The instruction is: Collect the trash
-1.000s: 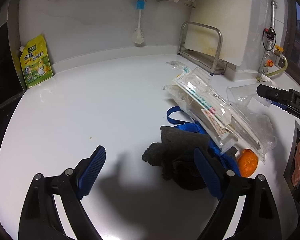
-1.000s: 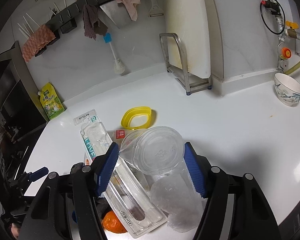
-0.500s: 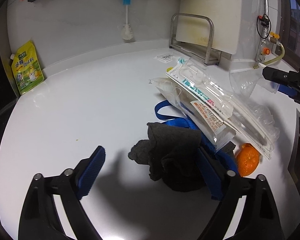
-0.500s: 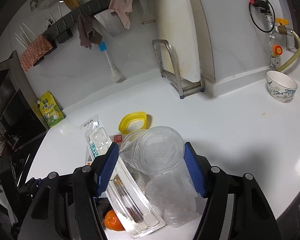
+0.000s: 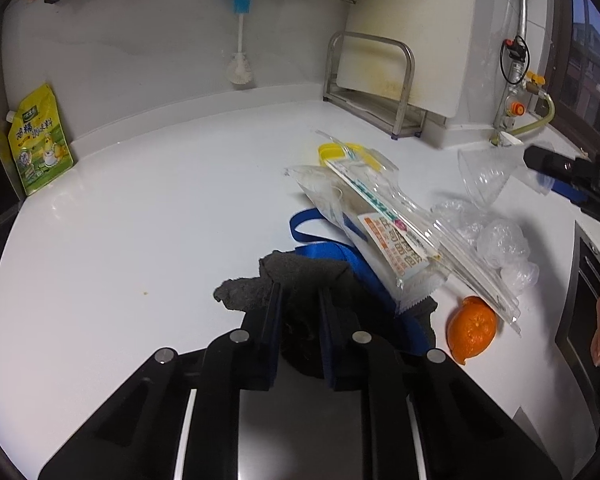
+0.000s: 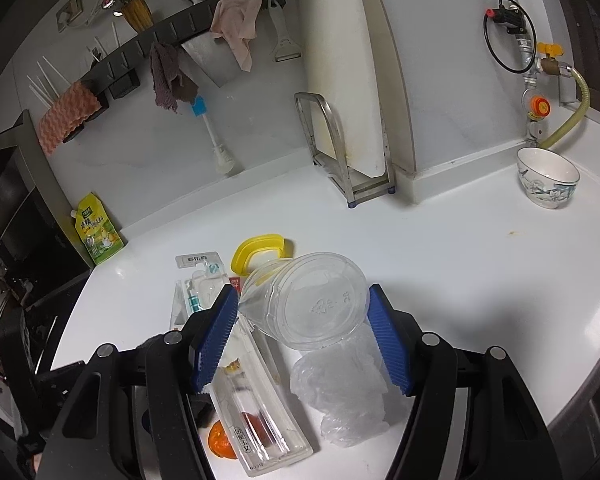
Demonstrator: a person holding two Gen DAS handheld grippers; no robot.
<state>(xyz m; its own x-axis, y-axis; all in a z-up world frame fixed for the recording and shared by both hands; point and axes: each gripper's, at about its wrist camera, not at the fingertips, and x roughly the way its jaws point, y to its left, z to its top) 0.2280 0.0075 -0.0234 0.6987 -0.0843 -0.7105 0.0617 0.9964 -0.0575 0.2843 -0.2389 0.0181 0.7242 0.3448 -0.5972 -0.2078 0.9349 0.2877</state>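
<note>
Your left gripper (image 5: 299, 312) is pinched on the dark grey crumpled cloth (image 5: 300, 280), your right gripper (image 6: 300, 334) holds the clear plastic cup (image 6: 308, 300) off the counter, with wrappers, crumpled film and orange peel (image 5: 471, 334) beside them uncollected.

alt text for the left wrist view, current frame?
The left gripper is closed on a dark grey cloth on a white counter. Beyond lie a blue strap, clear plastic packaging and an orange peel.
</note>
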